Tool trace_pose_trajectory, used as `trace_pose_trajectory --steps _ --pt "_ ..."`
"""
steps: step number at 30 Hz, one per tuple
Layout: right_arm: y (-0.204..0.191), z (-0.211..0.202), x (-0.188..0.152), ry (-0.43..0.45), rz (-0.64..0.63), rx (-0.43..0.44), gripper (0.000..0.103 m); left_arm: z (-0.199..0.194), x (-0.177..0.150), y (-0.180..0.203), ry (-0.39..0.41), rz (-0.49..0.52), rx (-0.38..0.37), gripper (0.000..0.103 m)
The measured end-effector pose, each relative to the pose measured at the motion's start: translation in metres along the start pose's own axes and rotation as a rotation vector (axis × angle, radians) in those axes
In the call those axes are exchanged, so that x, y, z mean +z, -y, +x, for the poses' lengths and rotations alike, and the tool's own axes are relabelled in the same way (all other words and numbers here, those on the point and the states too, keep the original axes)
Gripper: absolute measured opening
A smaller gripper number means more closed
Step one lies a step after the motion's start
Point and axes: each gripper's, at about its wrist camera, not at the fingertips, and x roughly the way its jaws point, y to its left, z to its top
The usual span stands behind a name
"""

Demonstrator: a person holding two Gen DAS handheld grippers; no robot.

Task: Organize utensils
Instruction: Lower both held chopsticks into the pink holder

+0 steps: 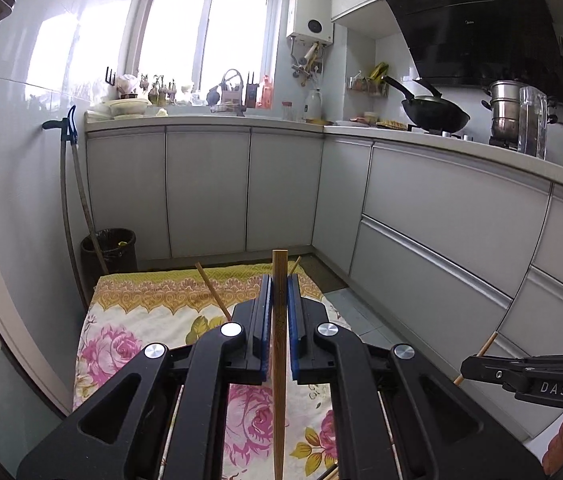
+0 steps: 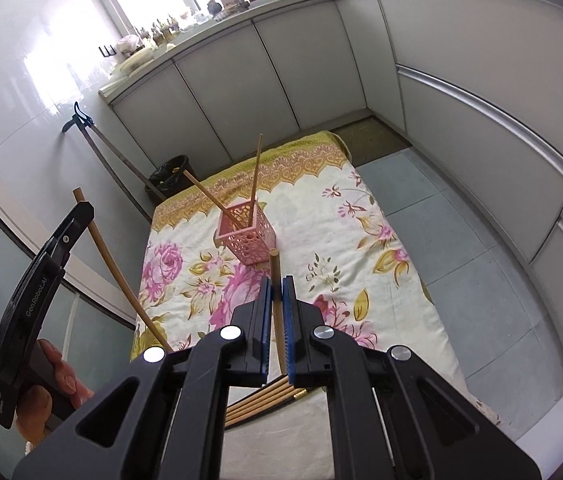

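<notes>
My left gripper (image 1: 279,284) is shut on a wooden chopstick (image 1: 279,344) that stands upright between its blue pads; it also shows in the right wrist view (image 2: 109,256). My right gripper (image 2: 277,286) is shut on another wooden chopstick (image 2: 276,280), held above the table. A pink lattice holder (image 2: 246,232) stands on the floral cloth (image 2: 321,240) ahead of the right gripper, with two chopsticks (image 2: 255,176) leaning in it. Several more chopsticks (image 2: 265,402) lie on the cloth under the right gripper. The holder is hidden in the left wrist view.
Grey cabinets (image 1: 441,216) run along the back and right. A black bin (image 1: 111,248) and a long-handled tool (image 1: 67,184) stand at the left wall. A wok (image 1: 435,114) and a steel pot (image 1: 507,110) sit on the counter.
</notes>
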Motion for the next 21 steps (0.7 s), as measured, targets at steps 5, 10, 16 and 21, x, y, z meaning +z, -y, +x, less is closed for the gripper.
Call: trace_pose_trajectory --steps 5,10,16,21 --pt "-0.006 -0.008 0.022 0.034 -0.023 0.011 0.006 0.013 0.029 -0.009 0.037 -0.006 0.013 0.006" --pt "-0.005 -0.006 0.042 0.056 -0.035 0.007 0.006 0.049 0.055 -0.018 0.089 -0.056 0.032 0.006" --pt "0.001 0.010 0.064 0.074 -0.047 0.005 0.006 0.109 0.058 -0.028 0.148 -0.068 0.101 0.006" --pt "0.007 0.038 0.082 0.073 -0.050 0.014 0.006 0.155 0.043 -0.041 0.166 -0.063 0.147 0.006"
